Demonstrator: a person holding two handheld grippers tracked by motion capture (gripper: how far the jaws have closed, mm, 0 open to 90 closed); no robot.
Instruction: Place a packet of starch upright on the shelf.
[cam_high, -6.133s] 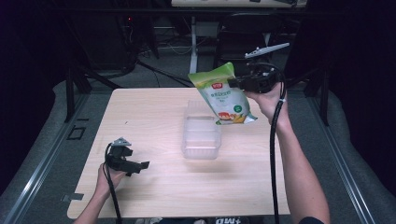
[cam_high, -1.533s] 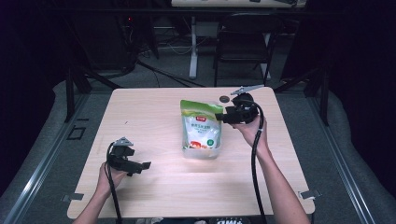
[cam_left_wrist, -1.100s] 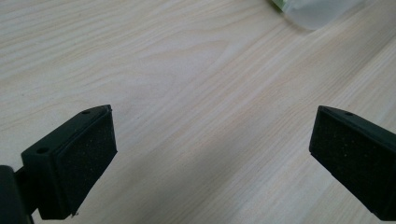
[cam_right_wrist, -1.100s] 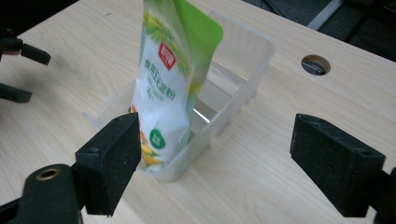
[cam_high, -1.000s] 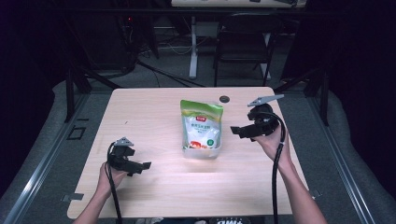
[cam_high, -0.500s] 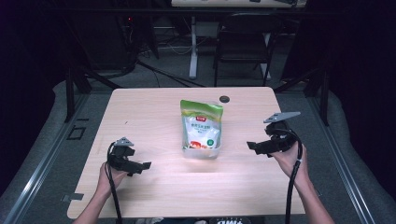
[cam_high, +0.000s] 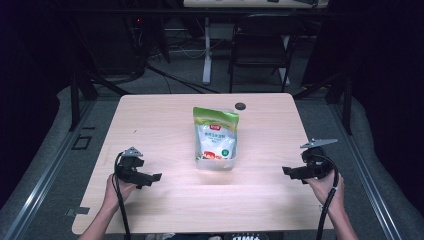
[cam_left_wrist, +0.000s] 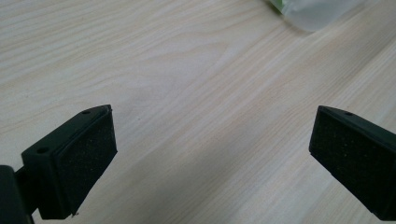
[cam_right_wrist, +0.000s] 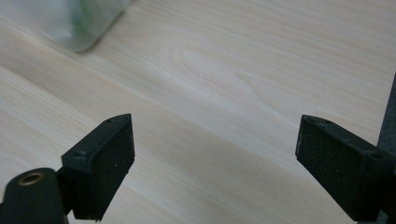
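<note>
A green and white snack bag (cam_high: 216, 134) stands in a clear plastic box (cam_high: 215, 161) at the middle of the wooden table (cam_high: 150, 125). My left gripper (cam_high: 150, 177) rests low at the front left, jaws wide apart over bare wood; in the left gripper view the left gripper (cam_left_wrist: 210, 158) holds nothing and the box's corner (cam_left_wrist: 317, 9) shows at the top. My right gripper (cam_high: 287, 171) sits at the front right, open and apart from the bag. In the right gripper view the right gripper (cam_right_wrist: 215, 163) is empty, with the box (cam_right_wrist: 70, 23) at the top left.
A small dark round object (cam_high: 240, 105) lies on the table behind the bag. Beyond the far edge stand a chair (cam_high: 260, 45) and a desk leg (cam_high: 206, 50). The table's right edge lies just past my right hand (cam_high: 330, 192).
The right gripper set the bag down into the clear box, let go, and pulled back to the front right of the table. The left gripper stayed still.
</note>
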